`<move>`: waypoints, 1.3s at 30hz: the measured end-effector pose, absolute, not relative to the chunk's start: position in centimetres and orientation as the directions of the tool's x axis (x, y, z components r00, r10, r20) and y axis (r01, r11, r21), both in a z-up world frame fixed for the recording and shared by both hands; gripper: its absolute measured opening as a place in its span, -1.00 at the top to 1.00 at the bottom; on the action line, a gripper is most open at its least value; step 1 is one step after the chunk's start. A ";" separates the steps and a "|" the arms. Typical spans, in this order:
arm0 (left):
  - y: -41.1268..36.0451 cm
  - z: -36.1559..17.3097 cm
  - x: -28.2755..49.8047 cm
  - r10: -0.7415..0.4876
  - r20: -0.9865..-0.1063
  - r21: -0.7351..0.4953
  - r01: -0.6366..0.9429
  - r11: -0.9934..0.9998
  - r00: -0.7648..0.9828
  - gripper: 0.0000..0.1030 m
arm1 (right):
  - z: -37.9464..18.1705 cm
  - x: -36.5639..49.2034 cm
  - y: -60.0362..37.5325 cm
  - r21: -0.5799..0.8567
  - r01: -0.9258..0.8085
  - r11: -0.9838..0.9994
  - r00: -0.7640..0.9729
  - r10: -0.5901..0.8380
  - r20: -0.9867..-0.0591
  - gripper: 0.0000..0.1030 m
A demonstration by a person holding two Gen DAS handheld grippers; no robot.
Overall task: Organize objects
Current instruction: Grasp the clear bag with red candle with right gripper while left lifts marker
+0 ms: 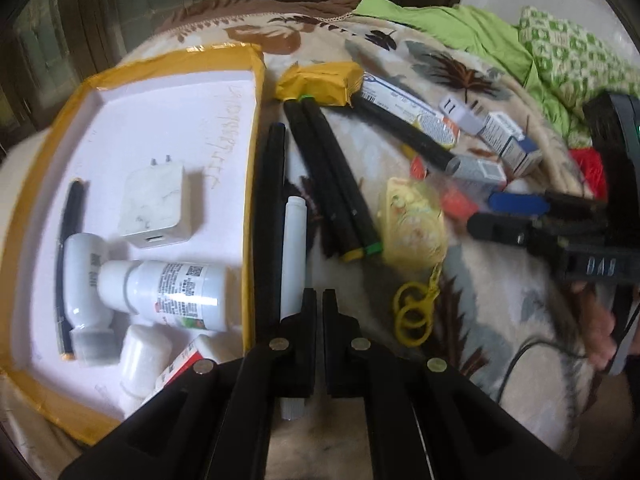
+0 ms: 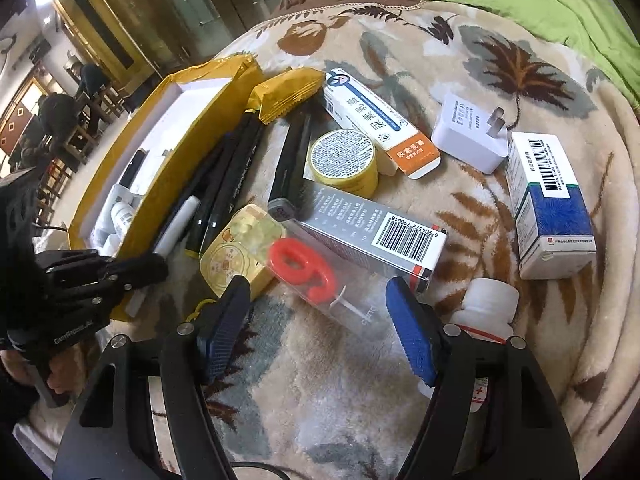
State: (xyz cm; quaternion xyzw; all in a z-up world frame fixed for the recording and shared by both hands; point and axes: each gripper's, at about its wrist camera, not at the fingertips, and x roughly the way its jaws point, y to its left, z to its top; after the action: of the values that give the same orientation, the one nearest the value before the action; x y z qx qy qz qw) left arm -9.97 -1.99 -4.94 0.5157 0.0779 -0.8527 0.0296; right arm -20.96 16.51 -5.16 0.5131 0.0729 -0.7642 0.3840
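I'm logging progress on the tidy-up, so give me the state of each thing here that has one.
left gripper: shut, holding nothing, over the white marker.
right gripper: open, jaws either side of the clear pack with the red 9, pads not pressing.
yellow-edged box: open, partly filled.
white charger: inside the box, lying flat.
white bottle: inside the box, on its side, capped.
ointment carton: outside the box, end flap open.

White marker (image 1: 294, 240) partly under the left gripper (image 1: 319, 300), small bottle (image 2: 486, 312) half behind a right finger, tray's (image 1: 248, 184) near corner cut off, tray handwriting blurred
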 end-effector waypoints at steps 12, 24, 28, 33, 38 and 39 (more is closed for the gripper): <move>-0.9 -4.4 -9.6 -0.059 -0.893 -0.004 0.137 -0.991 -0.447 0.97 | -5.2 -21.0 16.3 0.270 0.662 -0.700 -0.188 -0.503 -0.843 -0.39; -1.5 -4.9 -9.2 -0.077 -0.866 0.015 0.129 -0.992 -0.494 0.96 | -5.3 -21.2 16.3 0.271 0.657 -0.704 -0.189 -0.501 -0.844 -0.39; -1.7 -4.7 -8.9 -0.004 -0.872 -0.069 0.130 -0.989 -0.490 0.54 | -5.3 -21.3 16.3 0.267 0.655 -0.707 -0.191 -0.497 -0.846 -0.39; 0.6 -4.8 -9.2 -0.059 -0.870 0.034 0.060 -0.998 -0.489 0.09 | -5.5 -21.5 16.4 0.265 0.647 -0.715 -0.191 -0.489 -0.851 -0.39; 0.3 -4.8 -9.5 -0.046 -0.873 0.015 0.067 -0.998 -0.486 0.09 | -5.6 -21.6 16.5 0.269 0.642 -0.717 -0.189 -0.489 -0.852 -0.39; 0.2 -4.9 -9.6 -0.046 -0.875 0.013 0.072 -0.997 -0.481 0.09 | -5.6 -21.6 16.5 0.270 0.642 -0.718 -0.189 -0.489 -0.852 -0.39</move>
State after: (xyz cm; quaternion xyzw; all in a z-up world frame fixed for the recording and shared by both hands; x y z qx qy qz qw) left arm -9.65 0.23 -4.91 0.5082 0.0128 -0.8604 0.0344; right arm -21.58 16.53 -5.63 0.5196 0.0737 -0.7674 0.3685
